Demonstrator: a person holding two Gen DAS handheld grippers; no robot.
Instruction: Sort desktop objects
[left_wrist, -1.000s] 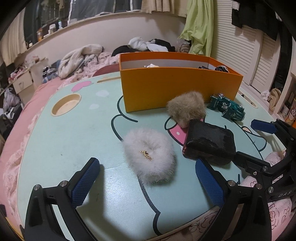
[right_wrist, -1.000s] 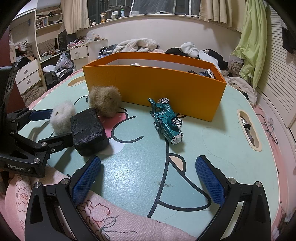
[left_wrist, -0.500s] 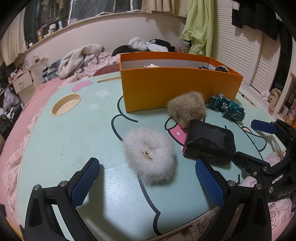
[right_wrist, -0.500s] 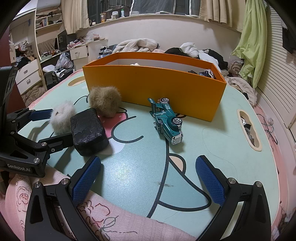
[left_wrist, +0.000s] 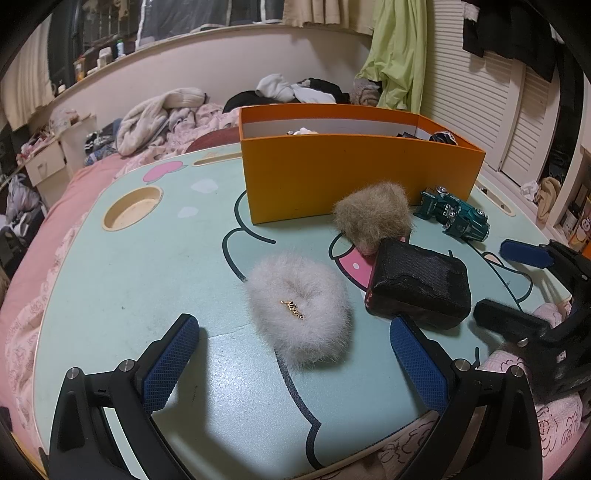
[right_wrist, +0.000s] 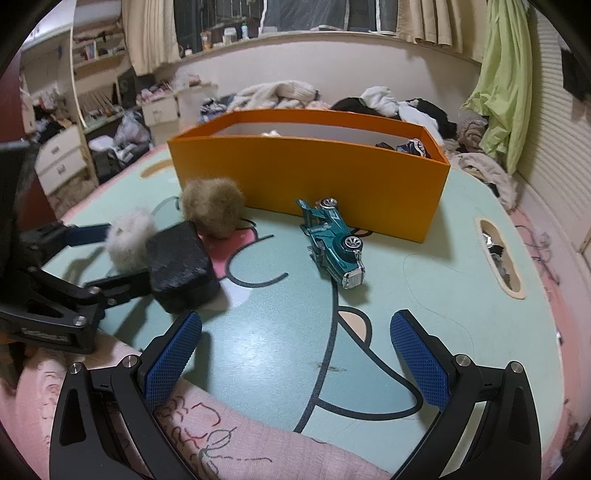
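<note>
We are at the approach—both grippers, left (left_wrist: 293, 360) and right (right_wrist: 295, 360), spread and empty—so next we close on the white fluffy scrunchie (left_wrist: 298, 311) for the orange cardboard box (left_wrist: 354, 173).

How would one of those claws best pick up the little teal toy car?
Probably across the body of the teal toy car, between its wheels, coming from above. It lies tipped on its side beside the orange box, so the narrow flat flanks face up and down; the open right claw is nearest.

Cluttered bedroom beyond the mint cartoon-printed surface (right_wrist: 461, 295): a curved cream ledge (right_wrist: 332, 40) under dark curtained windows (right_wrist: 306, 14), heaped clothes (left_wrist: 166, 110) below it, louvred doors (left_wrist: 480, 110) and a green cloth (right_wrist: 506, 74) at right.
</note>
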